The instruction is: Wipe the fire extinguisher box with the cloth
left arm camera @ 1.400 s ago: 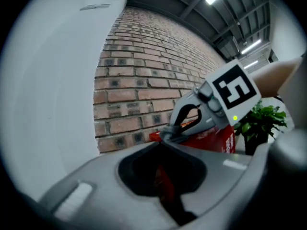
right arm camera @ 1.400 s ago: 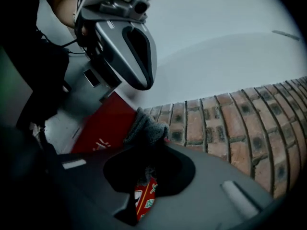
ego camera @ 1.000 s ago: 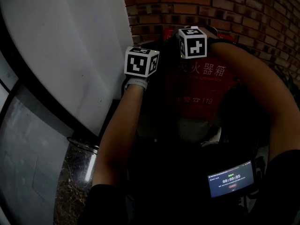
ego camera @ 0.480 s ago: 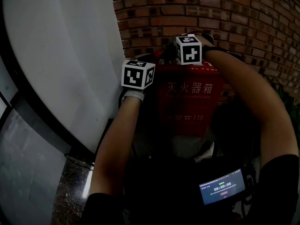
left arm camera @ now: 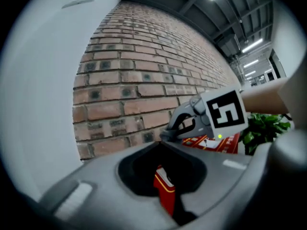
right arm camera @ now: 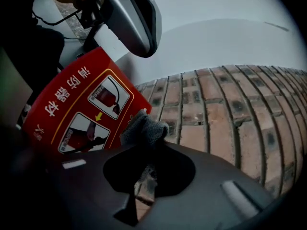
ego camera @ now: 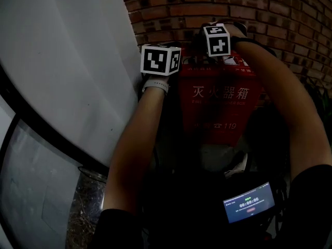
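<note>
1. Nearest us, a small lit screen (ego camera: 249,202) hung low at the chest. We could not read its print.
2. The left forearm (ego camera: 132,149) and right forearm (ego camera: 282,108) reached up and away to the red fire extinguisher box (ego camera: 220,108).
3. The box stood against the brick wall (ego camera: 259,4), with a curved white wall (ego camera: 67,61) just beside it on the left.
4. Left gripper (left arm camera: 163,141): the jaw tips met with nothing clamped between them. A red corner of the box showed through the opening behind the tips. In the head view the gripper sat at the box's top left corner. Half a second before it had been lower, beside the upper front.
5. Right gripper (right arm camera: 146,139): the jaws were closed on the grey cloth (right arm camera: 144,127). A wad of cloth stuck out past the tips at the far edge of the printed lid. We could not confirm contact.
6. Since the earlier frame the right gripper had moved farther across the lid, toward the bricks.
7. Farthest off, green plant leaves (left arm camera: 266,126) showed to the right in the left gripper view.
</note>
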A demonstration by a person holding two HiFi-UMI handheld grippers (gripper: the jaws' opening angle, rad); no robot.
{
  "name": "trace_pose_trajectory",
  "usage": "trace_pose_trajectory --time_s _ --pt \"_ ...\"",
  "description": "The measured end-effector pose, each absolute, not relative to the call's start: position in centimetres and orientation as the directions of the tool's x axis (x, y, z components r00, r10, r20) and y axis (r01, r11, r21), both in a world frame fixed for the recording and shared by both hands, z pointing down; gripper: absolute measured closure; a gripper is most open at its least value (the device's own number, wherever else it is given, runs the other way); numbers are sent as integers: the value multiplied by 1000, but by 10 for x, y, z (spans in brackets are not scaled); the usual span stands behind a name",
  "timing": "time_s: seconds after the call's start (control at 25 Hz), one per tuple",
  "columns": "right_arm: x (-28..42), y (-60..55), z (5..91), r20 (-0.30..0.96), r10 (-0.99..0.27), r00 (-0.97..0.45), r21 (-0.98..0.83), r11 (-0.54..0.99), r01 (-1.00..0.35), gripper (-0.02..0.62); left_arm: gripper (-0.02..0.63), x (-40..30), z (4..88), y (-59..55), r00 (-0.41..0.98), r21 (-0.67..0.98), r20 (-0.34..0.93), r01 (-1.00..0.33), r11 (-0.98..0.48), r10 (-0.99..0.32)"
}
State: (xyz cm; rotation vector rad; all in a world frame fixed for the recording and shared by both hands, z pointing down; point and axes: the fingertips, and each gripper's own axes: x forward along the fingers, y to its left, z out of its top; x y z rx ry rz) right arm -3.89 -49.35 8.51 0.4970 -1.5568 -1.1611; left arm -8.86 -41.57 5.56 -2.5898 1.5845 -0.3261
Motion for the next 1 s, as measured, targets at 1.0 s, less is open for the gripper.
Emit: trace_pose_trajectory --time_s 1.0 --pt "-48 -435 138 575 -736 -357 812 463 355 568 604 -81 94 -411 429 -133 150 -884 -448 -891"
